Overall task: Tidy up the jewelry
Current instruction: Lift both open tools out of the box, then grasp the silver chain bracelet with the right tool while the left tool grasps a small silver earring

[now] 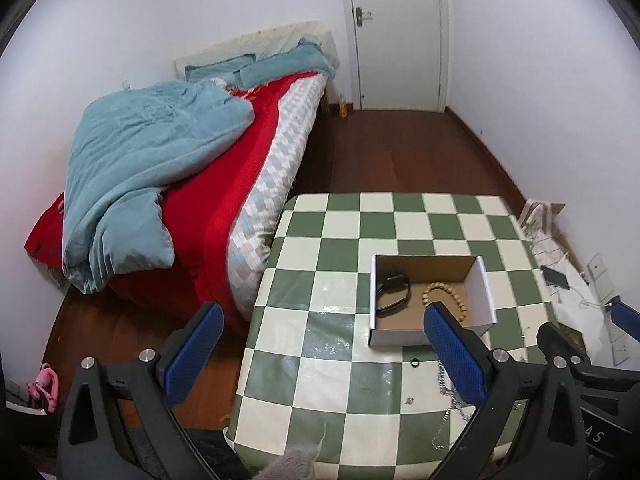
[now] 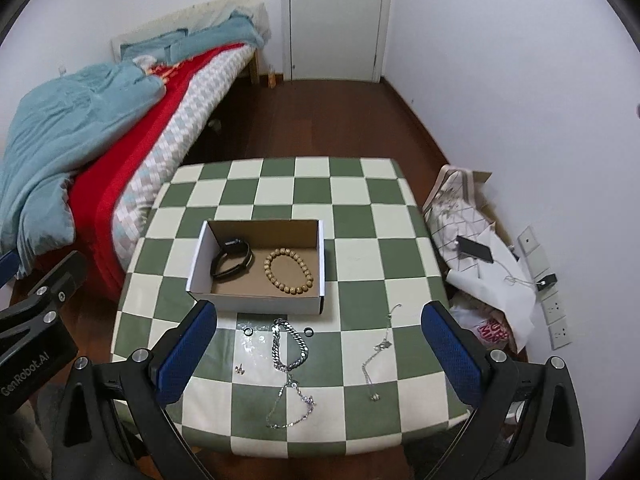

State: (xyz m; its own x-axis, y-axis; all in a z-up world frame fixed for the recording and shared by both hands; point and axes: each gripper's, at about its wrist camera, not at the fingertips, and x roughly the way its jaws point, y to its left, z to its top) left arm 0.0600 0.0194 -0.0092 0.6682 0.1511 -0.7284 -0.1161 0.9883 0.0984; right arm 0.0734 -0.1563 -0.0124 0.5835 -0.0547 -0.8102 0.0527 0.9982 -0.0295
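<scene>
An open cardboard box (image 2: 256, 300) (image 1: 400, 338) stands mid-table and holds a black wristband (image 2: 232, 258) (image 1: 393, 294) and a wooden bead bracelet (image 2: 289, 271) (image 1: 440, 294). In front of it on the checkered table (image 2: 360, 248) lie a chunky silver chain bracelet (image 2: 289, 346), a thin silver necklace (image 2: 294, 404), another fine chain (image 2: 378, 354), two small dark rings (image 2: 308, 332) and a tiny earring (image 2: 239, 369). My right gripper (image 2: 318, 354) hangs open above the chains. My left gripper (image 1: 320, 354) is open over the table's left part, empty.
A bed with a teal duvet (image 1: 140, 176) and red blanket (image 2: 128, 168) runs along the table's left. On the right floor lie bags and papers (image 2: 480, 256), a phone (image 2: 474, 249) and wall sockets (image 2: 548, 280). A white door (image 2: 336, 20) stands at the far wall.
</scene>
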